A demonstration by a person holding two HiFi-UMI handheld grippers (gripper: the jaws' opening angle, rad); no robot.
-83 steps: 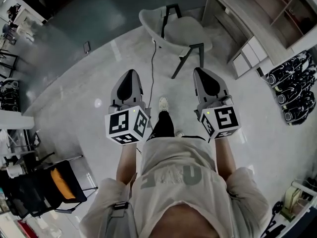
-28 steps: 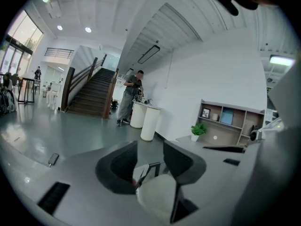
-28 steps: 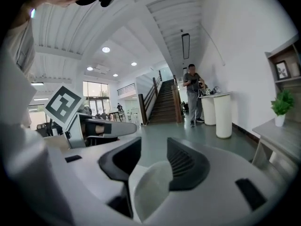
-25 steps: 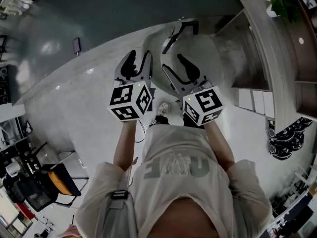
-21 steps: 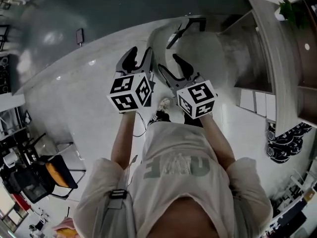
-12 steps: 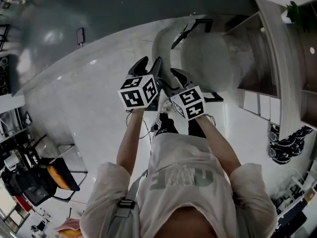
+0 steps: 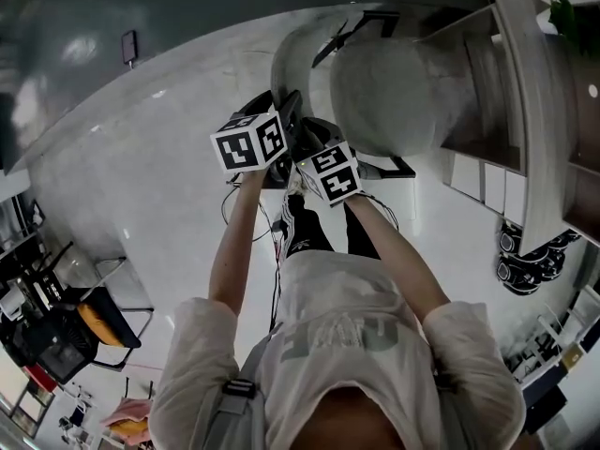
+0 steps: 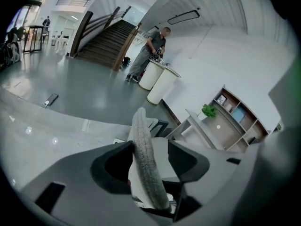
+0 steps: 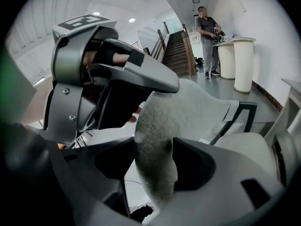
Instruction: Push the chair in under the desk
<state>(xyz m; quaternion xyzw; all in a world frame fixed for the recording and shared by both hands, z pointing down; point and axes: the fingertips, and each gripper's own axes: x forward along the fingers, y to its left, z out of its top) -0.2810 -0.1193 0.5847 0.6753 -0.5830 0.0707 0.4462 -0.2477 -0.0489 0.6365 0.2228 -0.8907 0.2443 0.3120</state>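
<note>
The grey chair (image 7: pixel 389 97) stands with its seat toward the wooden desk (image 7: pixel 525 111) on the right, and its curved backrest rim (image 7: pixel 286 64) faces me. Both grippers sit side by side on that rim. My left gripper (image 7: pixel 284 111) straddles the thin backrest edge (image 8: pixel 143 145). Its jaws are opening: the left one touches the edge and the right one stands clear of it. My right gripper (image 7: pixel 314 134) also straddles the fuzzy backrest (image 9: pixel 160 126), which fills the space between its wide jaws. The left gripper's body (image 9: pixel 94 74) shows close beside it.
A shelf unit with a plant (image 7: pixel 567 12) stands behind the desk, and shoes (image 7: pixel 525 261) lie on the floor by it. A cable (image 7: pixel 272 242) trails near my feet. A black and orange chair (image 7: pixel 84 326) is at the lower left. A person (image 8: pixel 150 51) stands at a white counter near stairs (image 8: pixel 103 36).
The person has walked up to the chair. Both grippers moved forward and together onto the backrest rim, which now sits between each pair of jaws. The chair sits closer to the desk.
</note>
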